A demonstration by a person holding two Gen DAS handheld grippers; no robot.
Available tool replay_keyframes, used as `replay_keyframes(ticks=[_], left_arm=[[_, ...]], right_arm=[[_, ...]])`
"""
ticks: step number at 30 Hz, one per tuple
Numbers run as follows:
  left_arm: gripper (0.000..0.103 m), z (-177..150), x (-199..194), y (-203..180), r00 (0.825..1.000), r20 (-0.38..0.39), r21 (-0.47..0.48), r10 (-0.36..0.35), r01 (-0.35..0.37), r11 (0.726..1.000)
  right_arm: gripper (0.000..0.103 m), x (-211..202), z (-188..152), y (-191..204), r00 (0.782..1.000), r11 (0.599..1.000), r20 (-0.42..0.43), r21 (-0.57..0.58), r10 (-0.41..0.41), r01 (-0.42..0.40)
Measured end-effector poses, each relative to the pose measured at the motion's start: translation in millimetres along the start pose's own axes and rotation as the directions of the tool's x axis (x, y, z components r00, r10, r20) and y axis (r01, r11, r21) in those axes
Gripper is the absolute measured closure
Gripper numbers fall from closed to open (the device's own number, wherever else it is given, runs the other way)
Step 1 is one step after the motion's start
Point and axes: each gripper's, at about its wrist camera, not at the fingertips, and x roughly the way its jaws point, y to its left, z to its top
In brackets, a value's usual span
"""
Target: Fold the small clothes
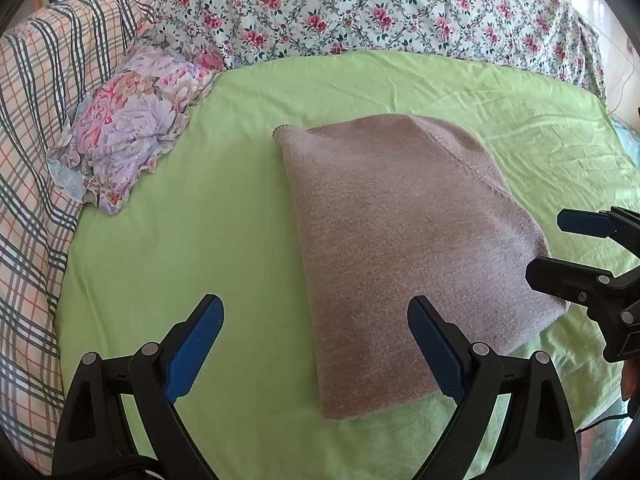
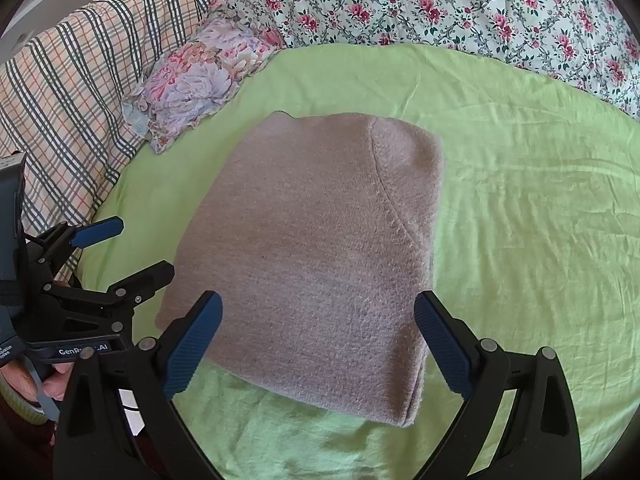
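A folded pinkish-grey knit garment (image 1: 404, 252) lies flat on the green sheet (image 1: 200, 220); it also shows in the right wrist view (image 2: 316, 256). My left gripper (image 1: 316, 312) is open and empty, hovering over the garment's near left edge. It appears at the left of the right wrist view (image 2: 140, 246). My right gripper (image 2: 318, 308) is open and empty, hovering over the garment's near edge. It appears at the right of the left wrist view (image 1: 546, 244).
A small floral pillow (image 1: 132, 124) lies at the sheet's far left. A plaid blanket (image 1: 36, 140) runs along the left. A floral duvet (image 1: 380, 8) is bunched across the back. Bare green sheet surrounds the garment.
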Motion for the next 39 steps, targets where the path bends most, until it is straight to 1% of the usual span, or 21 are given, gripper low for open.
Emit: replay_keyframes(ticks=[9,39], left_arm=[[0.009,0.9,-0.8,-1.1,1.000,0.002,0.000,0.004,-0.004,1.000],[0.009,3.7,3.0,-1.5,1.000,0.002,0.014,-0.003,0.003,1.000]], right_arm=[[0.006,-1.8,-1.2,3.8,1.000,1.000,0.004,0.006,-0.005,0.005],[0.006,-0.9,1.8,-3.5,1.000,1.000,0.006,0.014,0.000,0.000]])
